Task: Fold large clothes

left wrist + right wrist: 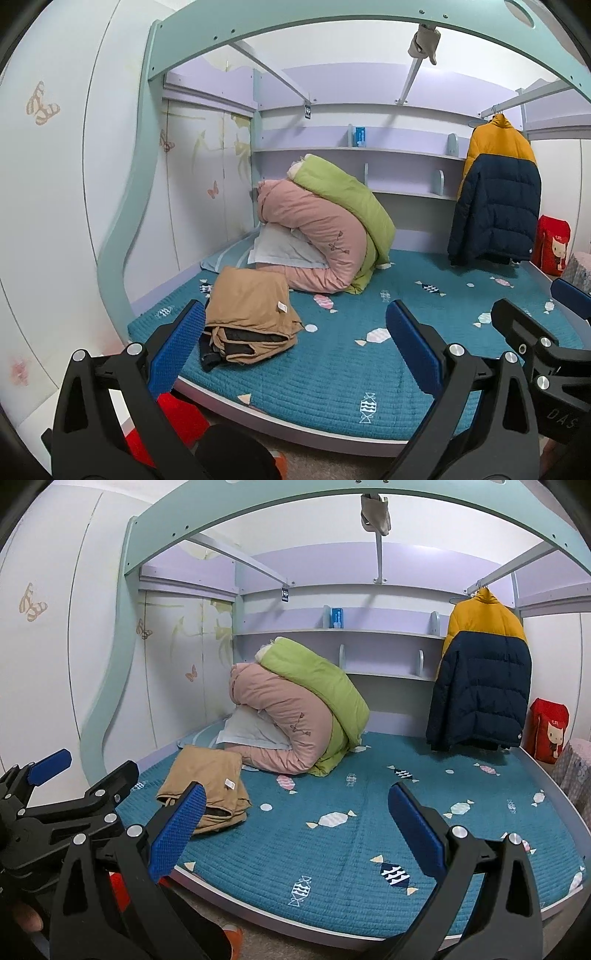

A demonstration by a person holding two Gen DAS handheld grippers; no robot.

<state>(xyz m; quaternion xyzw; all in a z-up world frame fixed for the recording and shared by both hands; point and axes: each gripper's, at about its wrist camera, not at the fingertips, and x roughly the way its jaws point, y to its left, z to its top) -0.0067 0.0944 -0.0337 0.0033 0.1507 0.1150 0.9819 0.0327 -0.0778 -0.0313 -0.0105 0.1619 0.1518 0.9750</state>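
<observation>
A folded tan garment (pixel 251 317) with a dark lining lies on the teal bed cover (pixel 332 369), at the front left; it also shows in the right wrist view (pixel 207 786). A yellow and navy puffer jacket (pixel 496 195) hangs on a rail at the back right, also in the right wrist view (pixel 480 675). My left gripper (pixel 295 343) is open and empty, held before the bed's front edge. My right gripper (pixel 295 823) is open and empty, beside the left one. The right gripper shows at the right edge of the left wrist view (pixel 546 321).
A rolled pink and green quilt (pixel 332 225) lies over a pale pillow (pixel 280 247) at the back left. Shelves (pixel 369 151) line the back wall. A red bag (pixel 552 247) stands at the far right. The upper bunk frame (pixel 332 22) arches overhead.
</observation>
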